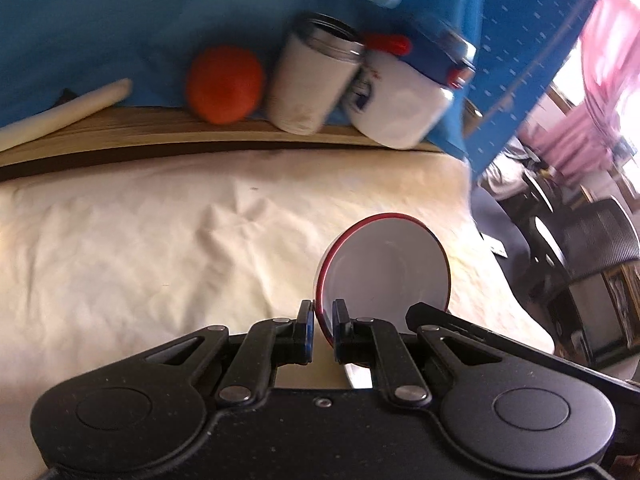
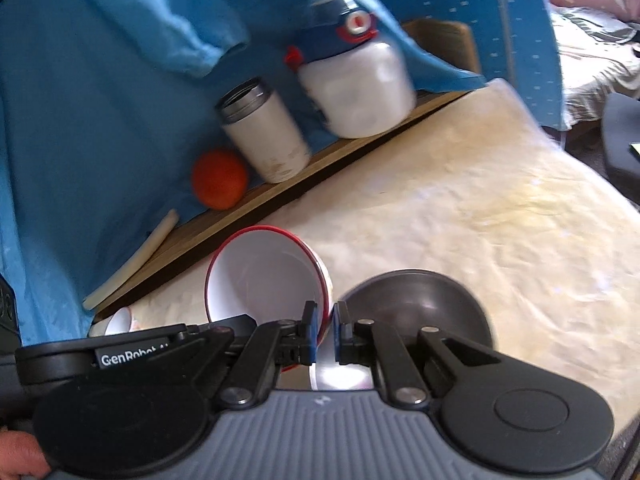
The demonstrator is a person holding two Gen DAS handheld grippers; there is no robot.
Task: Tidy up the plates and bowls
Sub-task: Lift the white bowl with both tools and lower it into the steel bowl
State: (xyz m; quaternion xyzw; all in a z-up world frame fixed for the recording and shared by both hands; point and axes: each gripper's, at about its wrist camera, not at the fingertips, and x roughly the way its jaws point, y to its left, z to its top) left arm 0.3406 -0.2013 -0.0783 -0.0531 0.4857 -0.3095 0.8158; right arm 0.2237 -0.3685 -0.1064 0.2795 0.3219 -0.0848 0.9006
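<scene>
Our left gripper (image 1: 322, 330) pinches a red-rimmed bowl (image 1: 384, 268). Our right gripper (image 2: 324, 330) clamps another bowl (image 2: 264, 276), a steel bowl (image 2: 420, 304) at 3 o'clock

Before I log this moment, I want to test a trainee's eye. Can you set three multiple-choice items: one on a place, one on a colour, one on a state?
1. Where is the orange?
A. Inside the bowl
B. On the wooden ledge, beside the white cup
C. On the cream cloth

2. What colour is the rim of the white bowl?
A. Red
B. Green
C. Black

3. What is the left gripper doing?
A. Open above the cloth
B. Shut on nothing
C. Shut on the bowl's rim

Answers:
1. B, the orange sits on the ledge just left of the cup.
2. A, a red line runs round the bowl's edge.
3. C, the rim is pinched between its fingers.
</scene>
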